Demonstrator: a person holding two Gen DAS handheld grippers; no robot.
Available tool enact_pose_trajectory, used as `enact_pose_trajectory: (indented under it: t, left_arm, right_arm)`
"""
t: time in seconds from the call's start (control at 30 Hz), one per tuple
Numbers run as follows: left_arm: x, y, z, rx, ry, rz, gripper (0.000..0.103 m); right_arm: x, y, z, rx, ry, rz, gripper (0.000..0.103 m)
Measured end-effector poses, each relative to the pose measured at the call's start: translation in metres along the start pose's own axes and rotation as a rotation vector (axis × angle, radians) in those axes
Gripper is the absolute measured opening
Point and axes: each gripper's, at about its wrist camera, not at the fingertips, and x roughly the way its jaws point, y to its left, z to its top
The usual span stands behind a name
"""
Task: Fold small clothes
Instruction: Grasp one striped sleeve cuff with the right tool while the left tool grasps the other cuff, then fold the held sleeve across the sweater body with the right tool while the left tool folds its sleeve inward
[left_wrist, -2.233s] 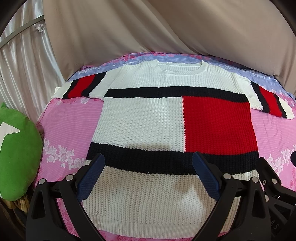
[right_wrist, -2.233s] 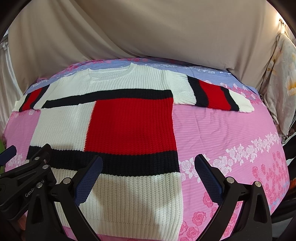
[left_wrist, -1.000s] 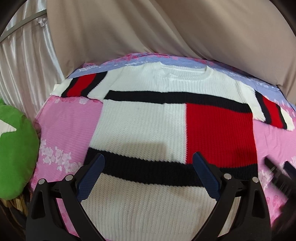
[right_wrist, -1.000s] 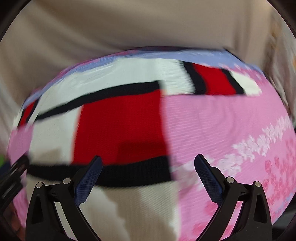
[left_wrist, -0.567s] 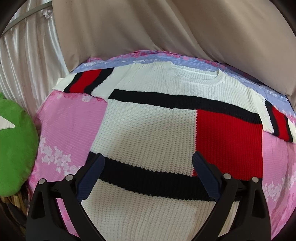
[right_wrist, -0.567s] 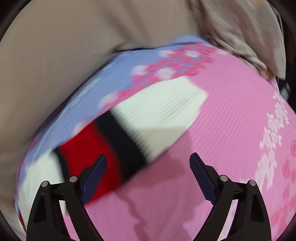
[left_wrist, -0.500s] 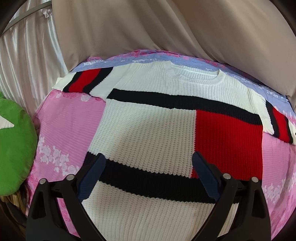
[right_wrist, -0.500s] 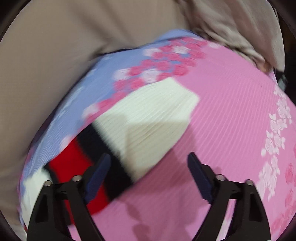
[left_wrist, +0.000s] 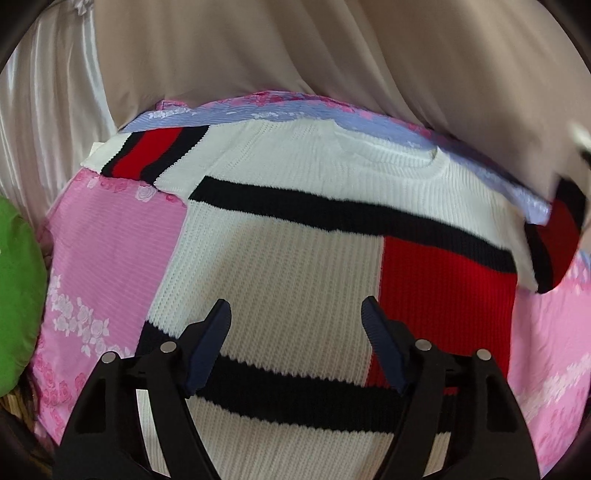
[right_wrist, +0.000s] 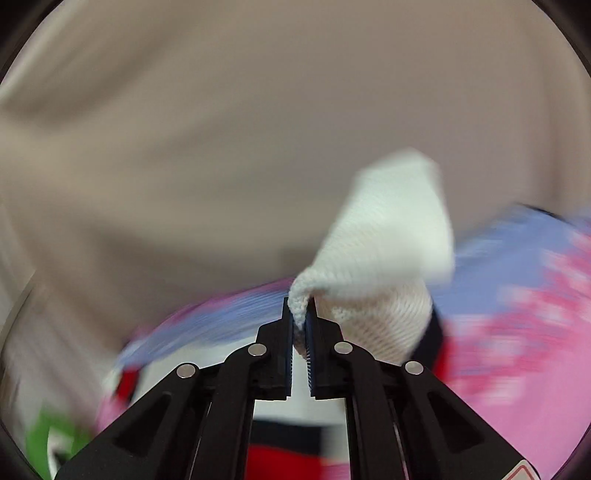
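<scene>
**Right sleeve cuff pinched and lifted**

We see the right hand-held gripper (right_wrist: 300, 317) clamped on the sweater's white sleeve cuff (right_wrist: 384, 236), raised off the bed (left_wrist: 110, 236) — motion-blurred. The left hand-held gripper (left_wrist: 295, 325) hovers wide apart, holding nothing, over the sweater (left_wrist: 280, 266), which lies flat across the bed's middle.

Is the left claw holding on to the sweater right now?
No: the left claw is open, its two blue-tipped fingers spread wide apart above the sweater without pinching any of the knit.
</scene>
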Motion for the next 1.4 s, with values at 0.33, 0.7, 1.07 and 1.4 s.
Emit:
enact_pose_trajectory:
  t: [0.33, 0.7, 1.07, 1.4]
  left_arm:
    - [0.035, 0.031, 0.057, -0.123, 0.014, -0.157, 0.092]
    - [0.173, -0.018, 0.127, -0.259, 0.178, -0.241, 0.045]
    - [0.132, 0.028, 0.145, -0.303, 0.002, -0.192, 0.004]
    - [0.166, 0.034, 0.118, -0.294, 0.078, -0.127, 0.005]
  right_arm:
    - [0.072, 0.081, -0.139, -0.108, 0.243, -0.002, 0.058]
    - [0.045, -0.026, -0.163, -0.077, 0.301, -0.352, 0.059]
    - [0.062, -0.028, -0.140, -0.013, 0.223, -0.303, 0.000]
    - [0.049, -0.025, -0.143, 0.066, 0.177, -0.288, 0.008]
